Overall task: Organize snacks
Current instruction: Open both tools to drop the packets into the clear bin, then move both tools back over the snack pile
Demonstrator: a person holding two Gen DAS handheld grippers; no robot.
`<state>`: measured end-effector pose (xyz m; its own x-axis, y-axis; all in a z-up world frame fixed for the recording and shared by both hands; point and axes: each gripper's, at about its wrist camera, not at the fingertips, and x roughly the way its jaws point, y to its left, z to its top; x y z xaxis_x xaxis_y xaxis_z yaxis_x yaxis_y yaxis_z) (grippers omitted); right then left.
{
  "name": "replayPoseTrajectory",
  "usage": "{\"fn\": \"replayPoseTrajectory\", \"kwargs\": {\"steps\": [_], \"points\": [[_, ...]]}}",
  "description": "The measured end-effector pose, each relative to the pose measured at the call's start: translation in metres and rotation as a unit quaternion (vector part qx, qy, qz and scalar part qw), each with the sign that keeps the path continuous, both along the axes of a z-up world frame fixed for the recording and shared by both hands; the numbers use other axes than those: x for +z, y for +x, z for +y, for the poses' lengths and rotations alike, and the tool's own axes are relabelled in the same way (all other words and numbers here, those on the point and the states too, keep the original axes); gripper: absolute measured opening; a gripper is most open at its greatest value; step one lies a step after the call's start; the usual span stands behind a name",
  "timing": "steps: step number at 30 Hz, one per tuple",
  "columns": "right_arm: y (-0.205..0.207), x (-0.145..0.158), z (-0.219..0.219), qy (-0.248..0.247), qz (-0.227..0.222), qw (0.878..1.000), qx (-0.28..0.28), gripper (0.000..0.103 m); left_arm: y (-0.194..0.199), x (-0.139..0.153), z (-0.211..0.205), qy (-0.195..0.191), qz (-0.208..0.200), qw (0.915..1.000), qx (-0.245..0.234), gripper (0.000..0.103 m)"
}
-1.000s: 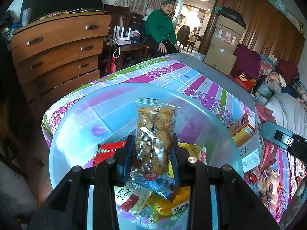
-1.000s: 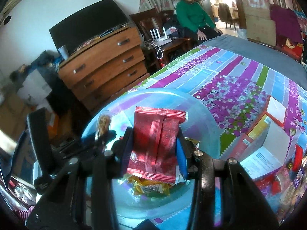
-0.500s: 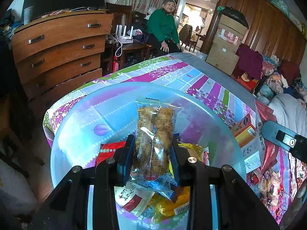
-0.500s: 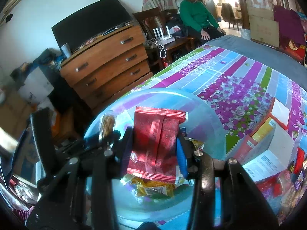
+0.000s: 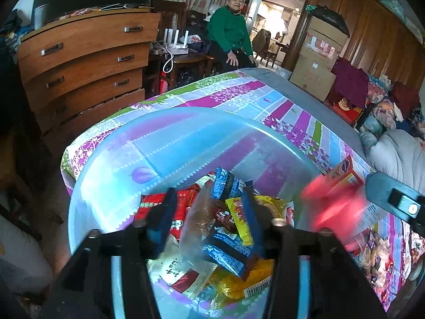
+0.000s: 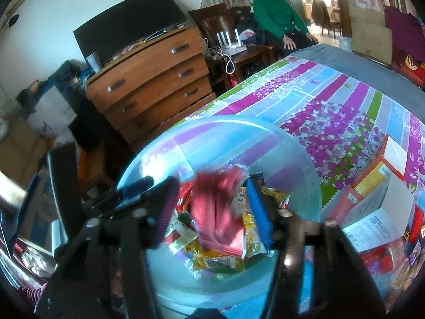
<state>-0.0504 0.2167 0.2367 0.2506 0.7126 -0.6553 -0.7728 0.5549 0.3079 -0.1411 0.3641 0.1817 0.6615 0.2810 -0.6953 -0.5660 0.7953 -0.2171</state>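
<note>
Both packets have left the pads since a second ago: the left gripper (image 5: 207,218) and right gripper (image 6: 212,207) are opening, a blurred clear cracker packet (image 5: 198,220) and red packet (image 6: 217,212) loose between them above the snack-filled translucent basin (image 5: 111,164); cartons (image 6: 377,186) lie just beside it.

The left gripper (image 5: 207,212) hangs over a clear bowl (image 5: 111,175) on a striped cloth (image 5: 239,98), its jaws opening. Between them a see-through packet (image 5: 198,220) shows as a blur, clear of both pads, above the pile of snacks (image 5: 233,242) in the bowl: red, blue and yellow wrappers. At the right a red packet (image 5: 329,207) is a blur near the bowl's rim, just beside an orange box (image 5: 345,172) and the right gripper (image 5: 398,202). Far left stands a wooden dresser (image 5: 85,61); behind the table a person in green (image 5: 228,34) sits.
</note>
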Motion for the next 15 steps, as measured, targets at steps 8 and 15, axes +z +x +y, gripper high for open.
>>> {"fn": "replayPoseTrajectory", "kwargs": {"steps": [8,15], "points": [[-0.013,0.01,-0.025,0.027,-0.013,0.999,-0.01,0.064,-0.007,0.005,0.001,0.004,-0.007,0.9998,0.018,0.07],[-0.051,-0.036,-0.12,0.013,0.014,0.997,-0.075,0.07,-0.016,0.026,-0.038,0.073,-0.025,0.9968,-0.02,0.07]]}}
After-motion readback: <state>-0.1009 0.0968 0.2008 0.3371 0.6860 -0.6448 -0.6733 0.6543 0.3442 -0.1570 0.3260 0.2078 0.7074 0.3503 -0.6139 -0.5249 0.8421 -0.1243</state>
